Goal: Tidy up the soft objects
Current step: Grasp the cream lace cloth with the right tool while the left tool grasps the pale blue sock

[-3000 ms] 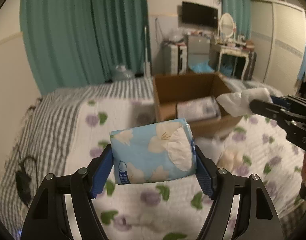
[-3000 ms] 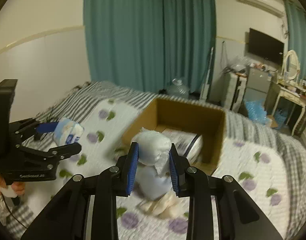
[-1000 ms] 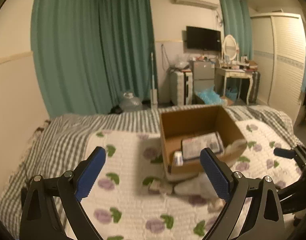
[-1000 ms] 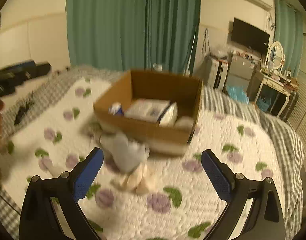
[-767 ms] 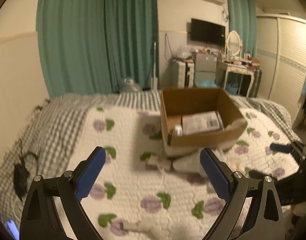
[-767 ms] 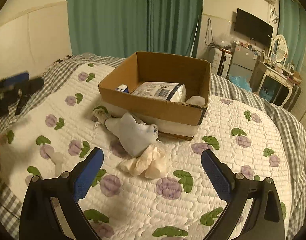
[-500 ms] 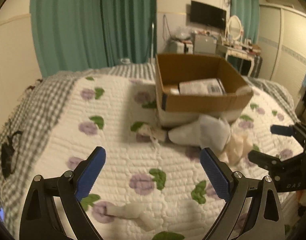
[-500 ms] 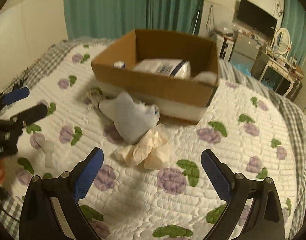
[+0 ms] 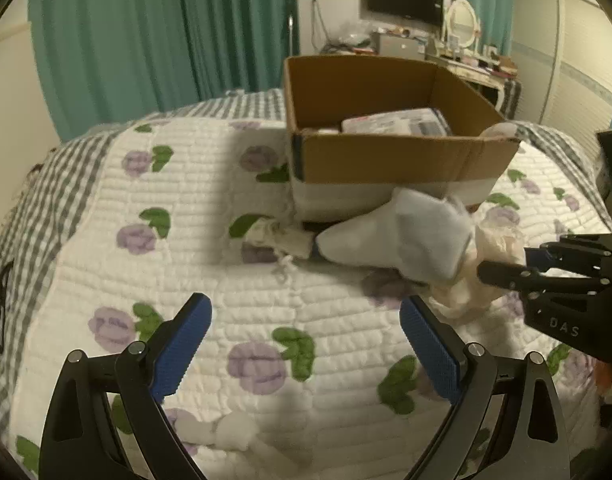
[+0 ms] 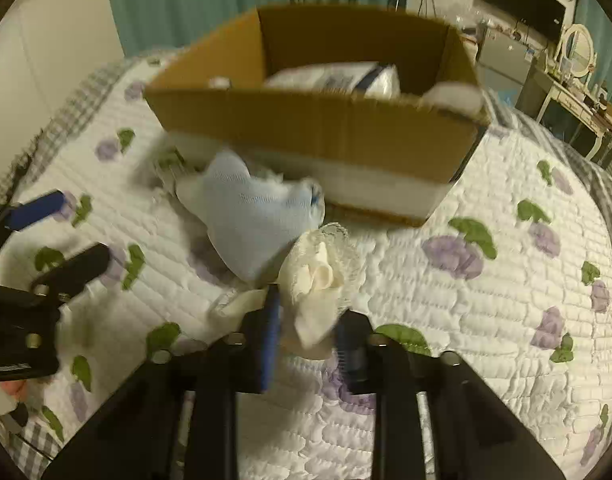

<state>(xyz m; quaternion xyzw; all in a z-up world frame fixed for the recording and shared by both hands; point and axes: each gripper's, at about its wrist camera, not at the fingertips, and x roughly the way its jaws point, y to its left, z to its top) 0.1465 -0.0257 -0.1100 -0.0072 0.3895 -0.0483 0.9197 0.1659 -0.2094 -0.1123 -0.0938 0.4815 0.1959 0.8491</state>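
As the cream lace cloth (image 10: 320,280) lies crumpled on the quilt (image 10: 486,300) in front of the cardboard box (image 10: 318,120), the right gripper (image 10: 306,344) is down on it, and its fingers stand narrow with the near end of the cloth between them. I judge that this is the pick-up step for this cloth; the picture is blurred there, so I cannot say how firm the hold is. The pale blue sock (image 10: 253,208) touches the cloth on its far left side and leans toward the box wall.

The next move, I think, calls for a lift straight up, so that the sock is not dragged along, and then a carry over the near wall of the box, where a white packet (image 10: 334,74) and a white wad (image 10: 452,96) already lie.

The left gripper (image 9: 306,344) hovers over the quilt with its fingers wide and nothing between them.

The left view shows things that the right view does not show clearly: a small knotted rag (image 9: 277,236) beside the toe of the sock (image 9: 402,236), and another white piece (image 9: 229,436) low on the quilt near the left gripper. It also shows the right gripper (image 9: 502,262) from the side at the cloth (image 9: 494,248). Only the right view shows the cloth between the fingers.
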